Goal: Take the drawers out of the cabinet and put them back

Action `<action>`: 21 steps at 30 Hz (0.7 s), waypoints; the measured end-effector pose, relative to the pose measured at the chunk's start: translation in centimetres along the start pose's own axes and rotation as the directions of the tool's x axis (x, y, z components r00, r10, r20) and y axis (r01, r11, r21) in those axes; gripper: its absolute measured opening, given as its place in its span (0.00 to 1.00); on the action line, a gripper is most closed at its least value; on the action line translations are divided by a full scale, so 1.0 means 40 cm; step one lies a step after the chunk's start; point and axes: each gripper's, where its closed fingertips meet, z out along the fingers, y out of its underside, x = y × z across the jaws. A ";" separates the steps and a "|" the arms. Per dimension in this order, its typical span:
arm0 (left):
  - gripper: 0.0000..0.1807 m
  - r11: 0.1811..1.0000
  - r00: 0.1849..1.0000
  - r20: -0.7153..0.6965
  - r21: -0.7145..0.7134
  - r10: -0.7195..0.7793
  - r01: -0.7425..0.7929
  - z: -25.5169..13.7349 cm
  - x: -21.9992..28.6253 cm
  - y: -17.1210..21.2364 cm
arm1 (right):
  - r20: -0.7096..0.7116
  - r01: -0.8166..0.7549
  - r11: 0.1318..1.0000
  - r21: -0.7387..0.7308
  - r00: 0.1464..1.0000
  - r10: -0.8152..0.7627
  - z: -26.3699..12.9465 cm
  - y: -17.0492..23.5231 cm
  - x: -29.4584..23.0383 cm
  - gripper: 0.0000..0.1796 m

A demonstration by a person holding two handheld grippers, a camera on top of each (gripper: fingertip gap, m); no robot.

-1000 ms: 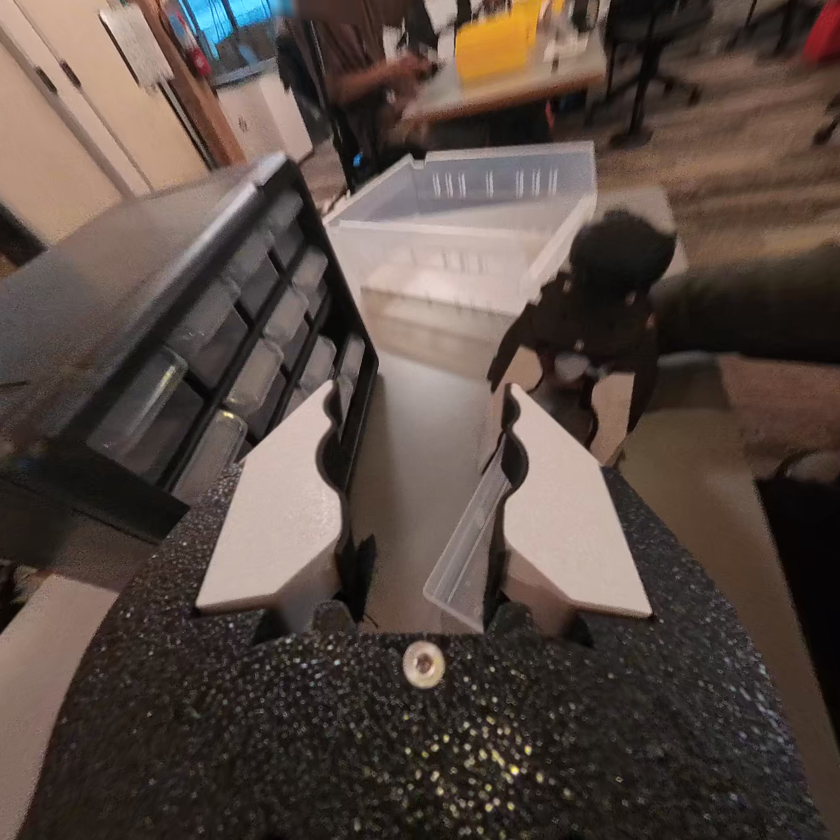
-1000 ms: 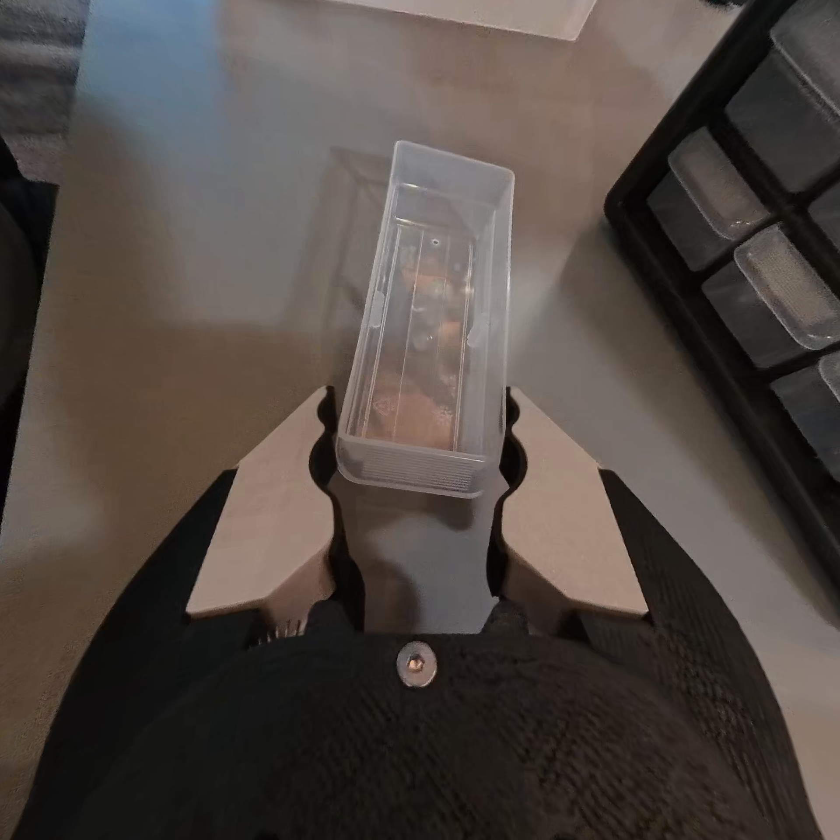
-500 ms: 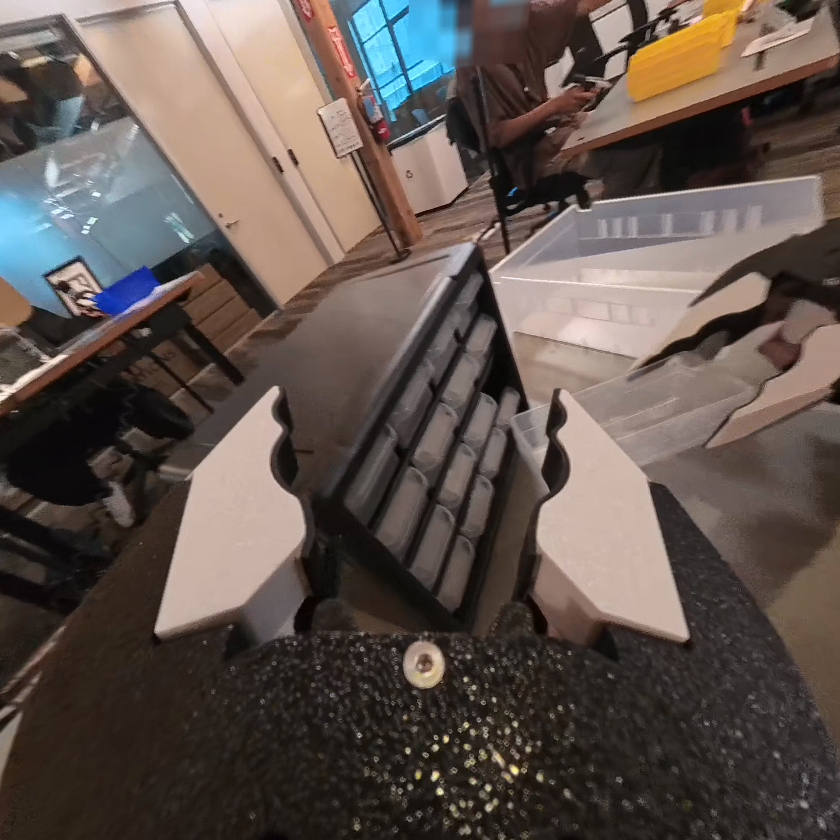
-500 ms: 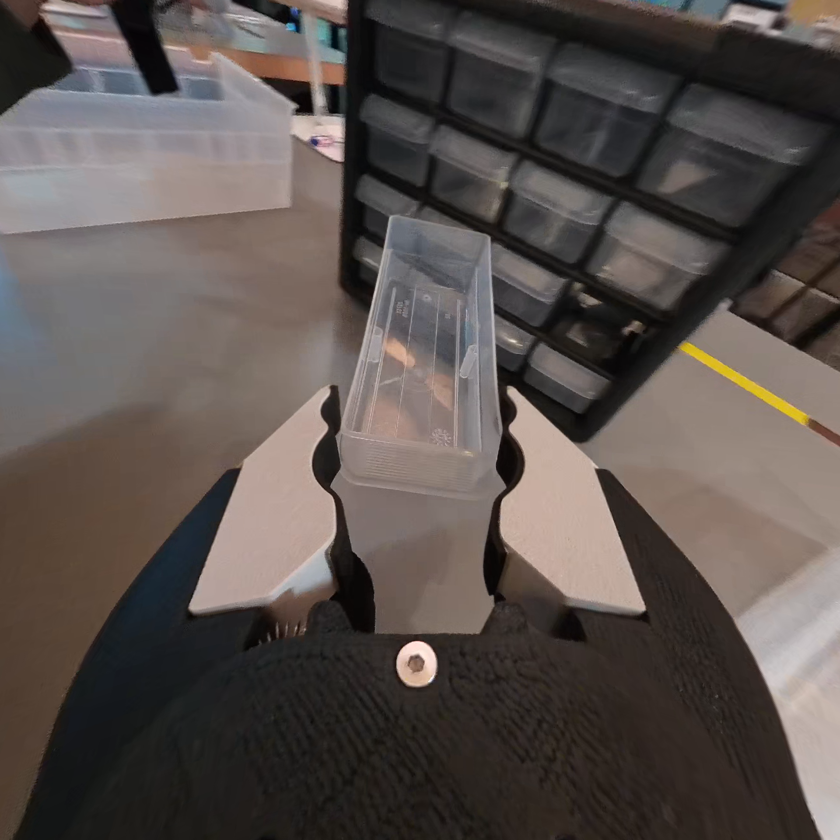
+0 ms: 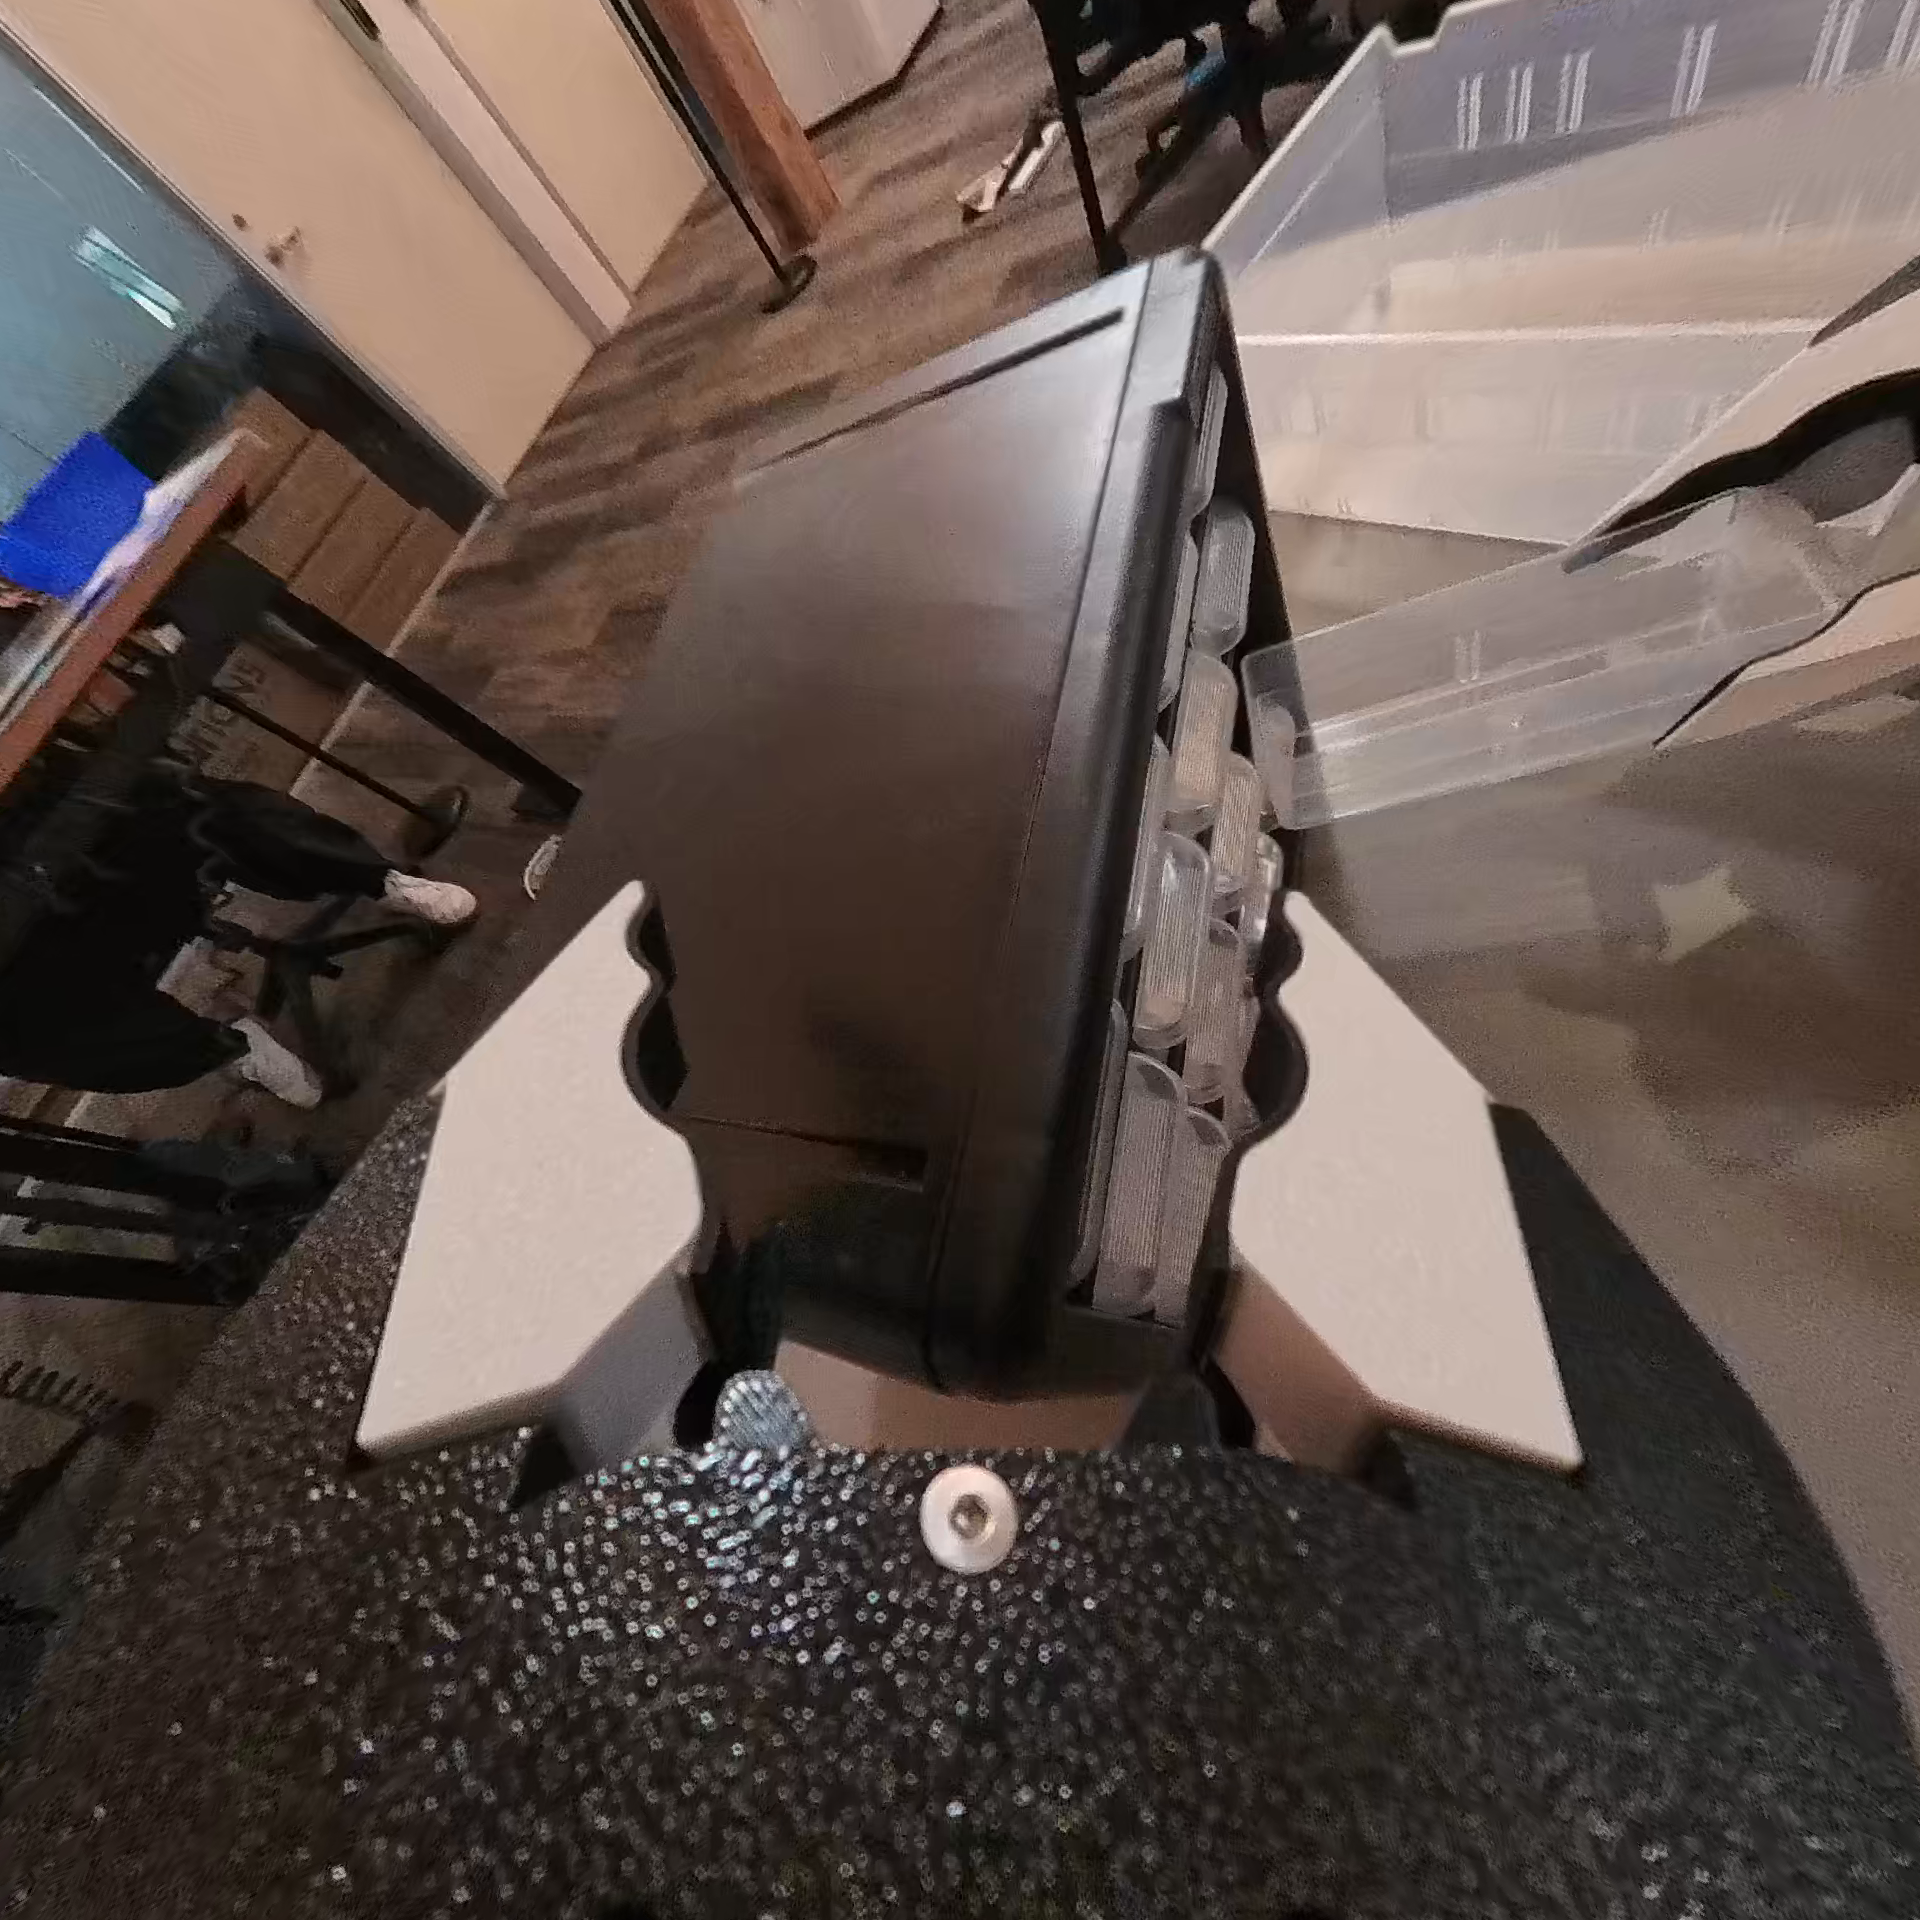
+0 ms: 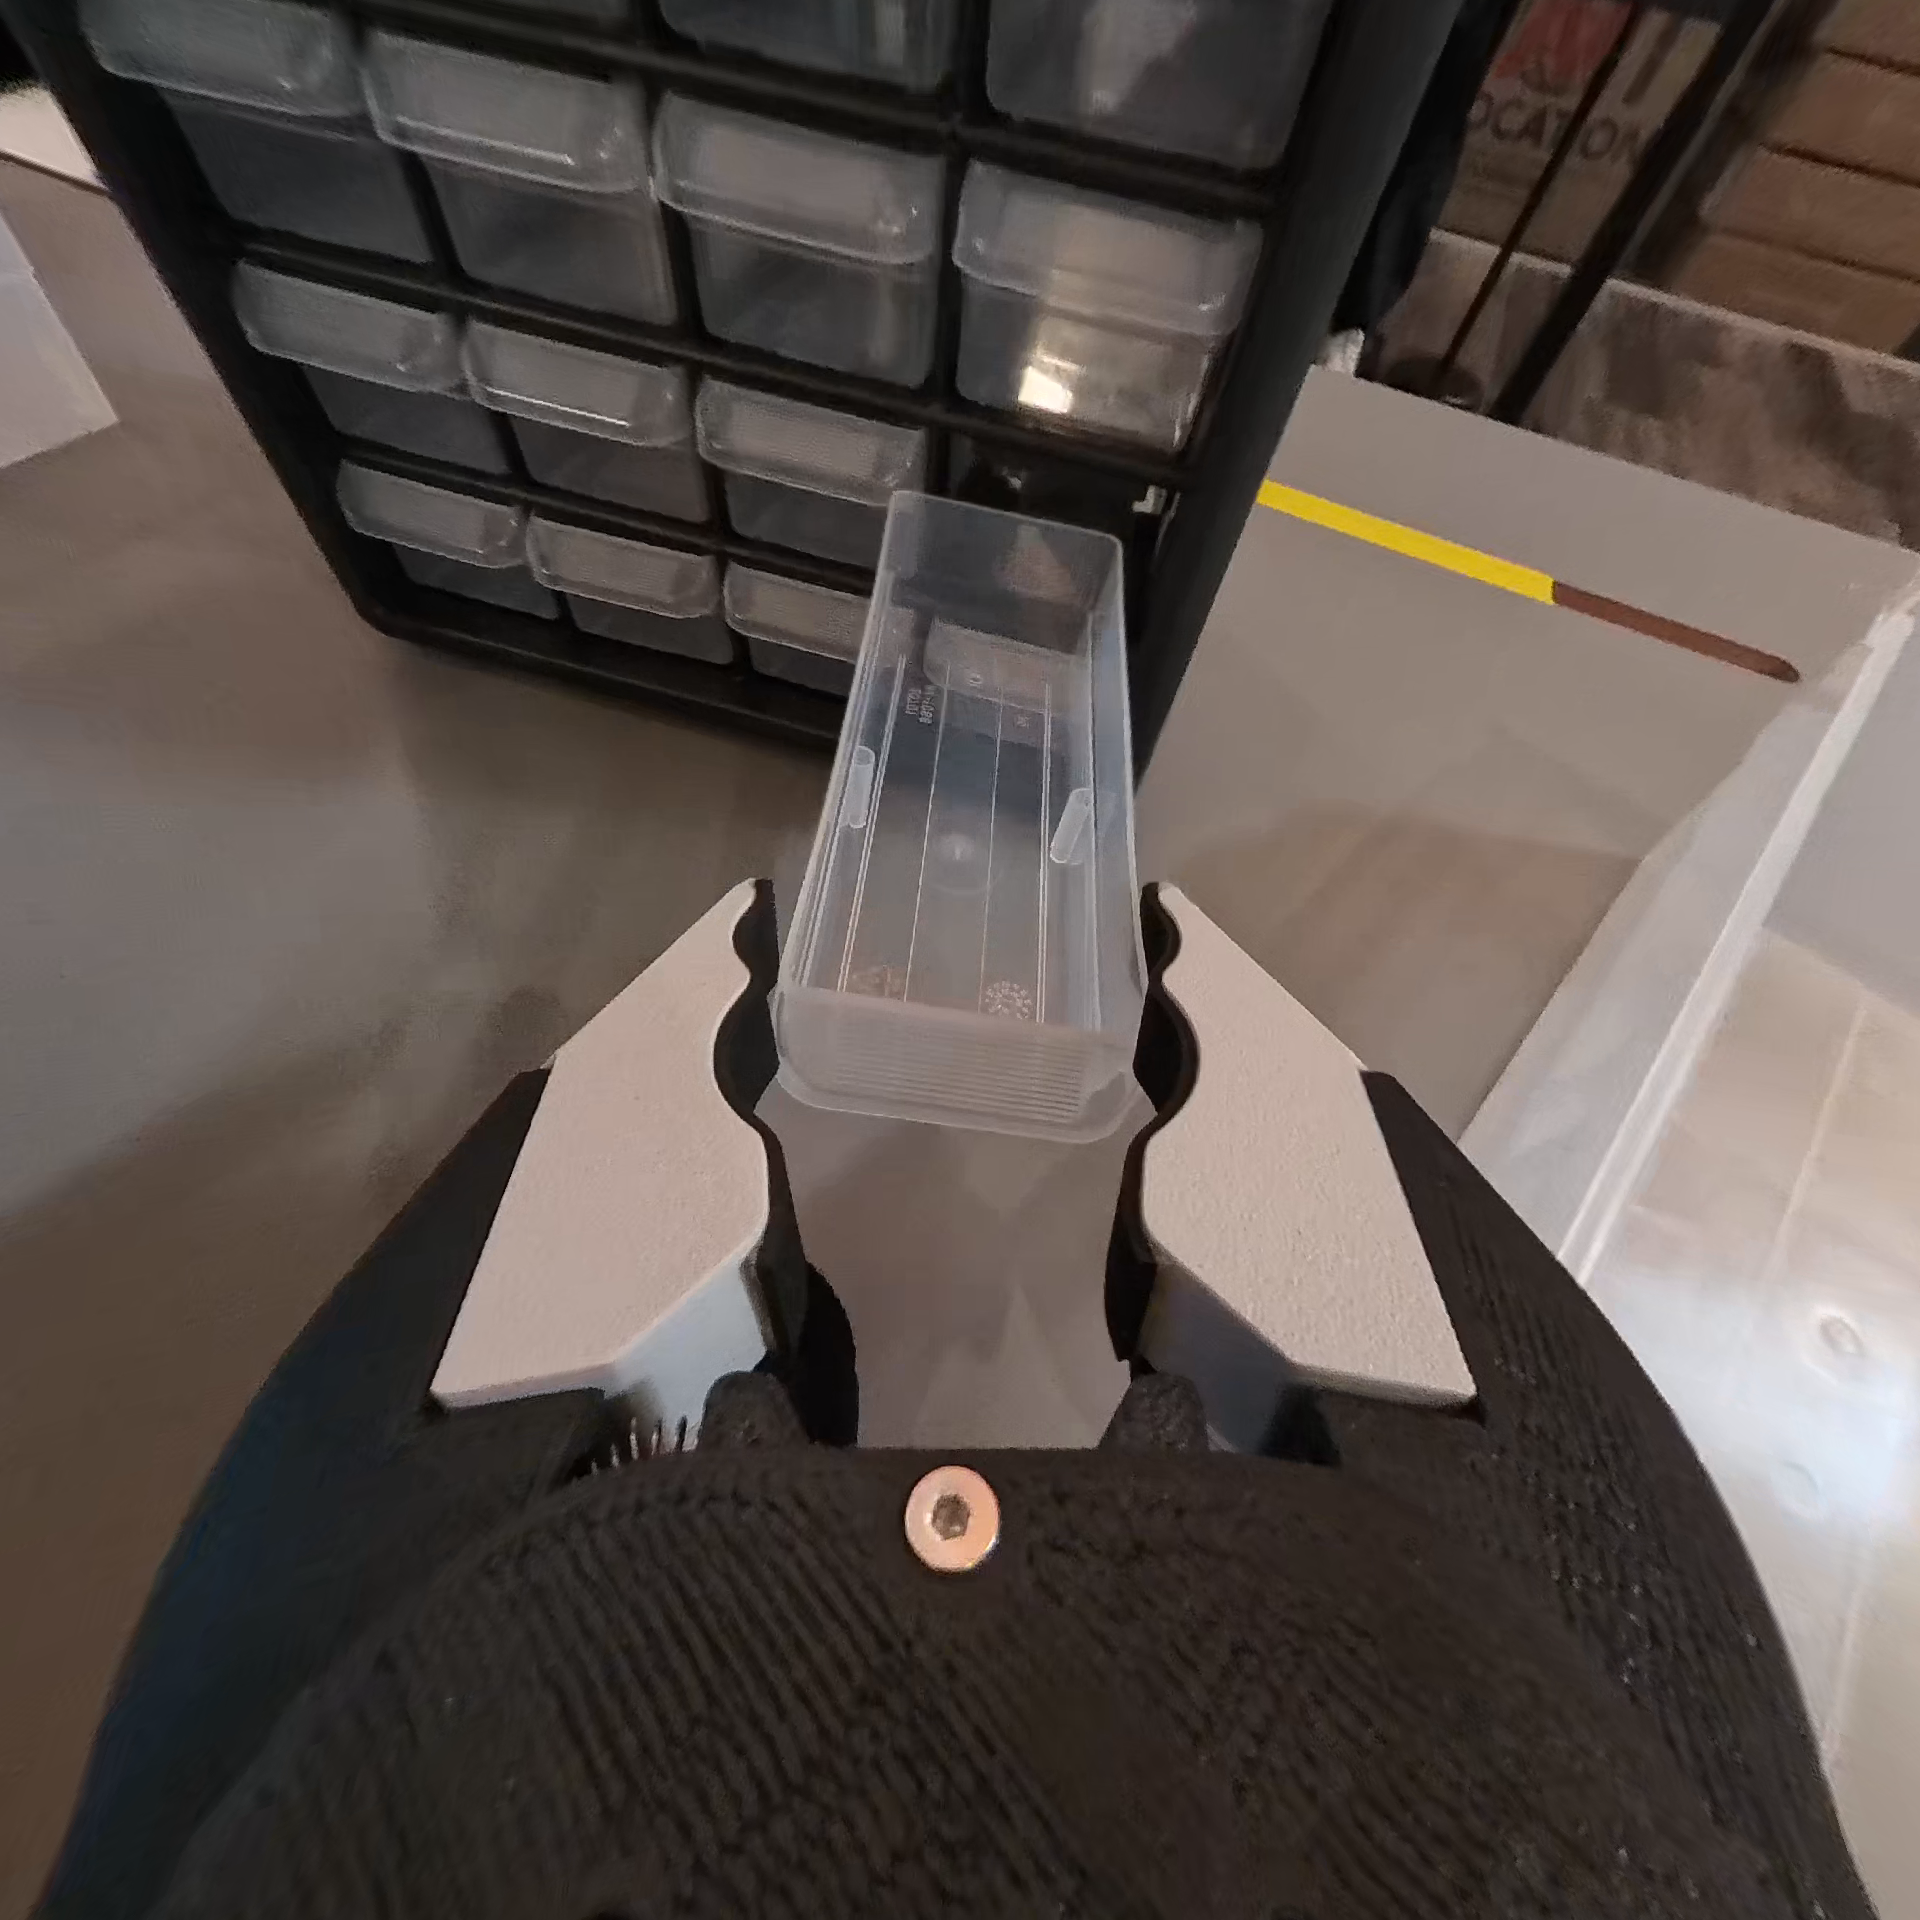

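The black cabinet (image 6: 1278, 364) stands on the grey table with rows of clear drawers and one empty slot (image 6: 1049, 488) in its right column. My right gripper (image 6: 956, 904) is shut on a clear empty drawer (image 6: 966, 790), held level, its far end just in front of and below that slot. In the left wrist view the drawer (image 5: 1507, 707) points at the cabinet's front, with the right gripper's fingers (image 5: 1818, 644) behind it. My left gripper (image 5: 964, 914) is open, its fingers straddling the near end of the cabinet (image 5: 883, 727). I cannot tell whether they touch it.
A large clear plastic bin (image 5: 1507, 260) stands on the table beyond the cabinet and shows at the right edge of the right wrist view (image 6: 1714, 1039). A yellow tape line (image 6: 1403, 540) crosses the table beside the cabinet. Tables, chairs and a person's shoes (image 5: 426, 899) lie off to the left.
My right gripper has carried the drawer from over the table up to the cabinet's front, close to the empty slot. My left gripper has let go of a clear piece and moved over the cabinet's end.
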 end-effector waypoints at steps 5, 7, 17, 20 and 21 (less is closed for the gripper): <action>0.68 0.998 0.998 -0.039 0.009 -0.055 0.055 0.018 0.009 0.000 | -0.014 -0.061 0.998 -0.007 0.998 0.061 0.001 -0.015 0.009 0.39; 0.69 0.999 0.998 -0.044 -0.015 -0.049 0.048 0.021 0.009 0.007 | -0.024 -0.065 0.998 -0.014 0.998 0.064 0.000 -0.021 0.009 0.39; 0.65 0.981 0.996 -0.076 -0.183 0.048 -0.061 0.025 0.018 0.055 | -0.038 -0.087 0.996 0.026 0.995 0.088 -0.003 -0.100 0.023 0.38; 0.65 0.979 0.995 -0.087 -0.196 0.047 -0.063 0.024 0.018 0.057 | -0.044 -0.083 0.995 0.047 0.995 0.085 -0.001 -0.123 0.024 0.38; 0.65 0.978 0.995 -0.088 -0.200 0.048 -0.065 0.024 0.019 0.058 | -0.047 -0.077 0.996 0.053 0.996 0.080 -0.001 -0.130 0.024 0.38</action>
